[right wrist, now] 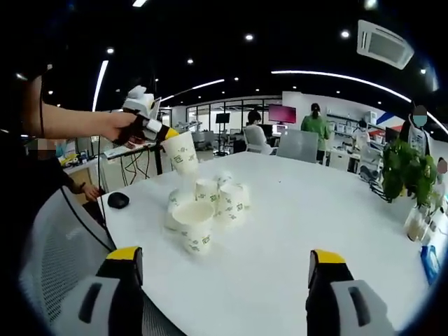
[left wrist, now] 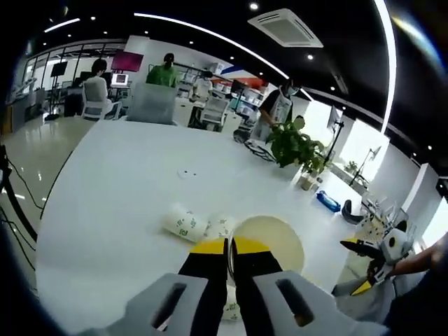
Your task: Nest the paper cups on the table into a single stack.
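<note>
Several cups [right wrist: 203, 210] huddle near the table [right wrist: 301, 224] edge, while the left tool [right wrist: 166, 134], clamped on one cup's [right wrist: 180, 152] rim, holds it above them (presumably for nesting), and the right tool [right wrist: 225, 280] waits spread wide, empty.

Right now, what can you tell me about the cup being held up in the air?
The lifted cup is an off-white paper cup with small green print, like those clustered on the table below it. The left gripper has pinched its rim between yellow-tipped jaws, so it hangs tilted above the group, touching none of them. In the left gripper view its pale open mouth sits just past the shut jaws. It looks empty and undented.
</note>
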`<state>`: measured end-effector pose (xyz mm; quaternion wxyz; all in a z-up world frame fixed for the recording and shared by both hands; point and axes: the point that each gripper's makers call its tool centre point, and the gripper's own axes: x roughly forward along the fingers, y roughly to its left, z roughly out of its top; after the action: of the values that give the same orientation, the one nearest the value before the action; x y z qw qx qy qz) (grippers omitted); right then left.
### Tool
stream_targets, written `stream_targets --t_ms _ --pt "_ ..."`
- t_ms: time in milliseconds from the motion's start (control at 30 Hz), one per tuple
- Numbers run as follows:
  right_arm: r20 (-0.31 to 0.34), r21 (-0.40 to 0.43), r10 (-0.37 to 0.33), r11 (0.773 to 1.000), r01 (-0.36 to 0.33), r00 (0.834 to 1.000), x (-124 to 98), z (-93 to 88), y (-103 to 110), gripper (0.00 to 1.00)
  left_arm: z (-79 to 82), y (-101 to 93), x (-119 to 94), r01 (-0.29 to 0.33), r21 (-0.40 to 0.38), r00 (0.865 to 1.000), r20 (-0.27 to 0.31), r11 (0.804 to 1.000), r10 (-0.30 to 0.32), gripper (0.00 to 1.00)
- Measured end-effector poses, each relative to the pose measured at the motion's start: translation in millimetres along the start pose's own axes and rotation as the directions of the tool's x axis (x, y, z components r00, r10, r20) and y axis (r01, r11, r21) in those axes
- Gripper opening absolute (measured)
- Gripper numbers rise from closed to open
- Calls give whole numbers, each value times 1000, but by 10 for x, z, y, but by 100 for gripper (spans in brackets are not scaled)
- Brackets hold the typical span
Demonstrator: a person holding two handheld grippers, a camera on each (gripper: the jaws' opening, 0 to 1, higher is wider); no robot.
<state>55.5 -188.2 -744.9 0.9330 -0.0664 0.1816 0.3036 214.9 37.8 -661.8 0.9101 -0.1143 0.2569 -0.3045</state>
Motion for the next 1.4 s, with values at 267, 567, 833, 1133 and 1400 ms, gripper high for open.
stream_targets --t_ms 267,567,833,1133,1400 --pt "-3 -2 -4 1000 4 1000 -2 -3 -8 98 -70 -202 18 37 -3 999 -26 999 -38 0" --pt "-11 -3 -5 1000 5 1000 2 -19 -11 97 -178 -364 102 75 -5 995 -71 997 -75 0" --pt "-15 -3 -11 1000 11 1000 1 -30 -26 95 -349 -556 214 118 20 985 -128 993 -114 0" --pt "-20 -6 -14 1000 14 1000 1 -41 -35 93 -533 -741 339 152 44 974 -174 987 -142 0" --pt "-23 -6 -15 1000 15 1000 -1 -48 -39 91 -699 -873 428 173 72 966 -206 982 -155 0"
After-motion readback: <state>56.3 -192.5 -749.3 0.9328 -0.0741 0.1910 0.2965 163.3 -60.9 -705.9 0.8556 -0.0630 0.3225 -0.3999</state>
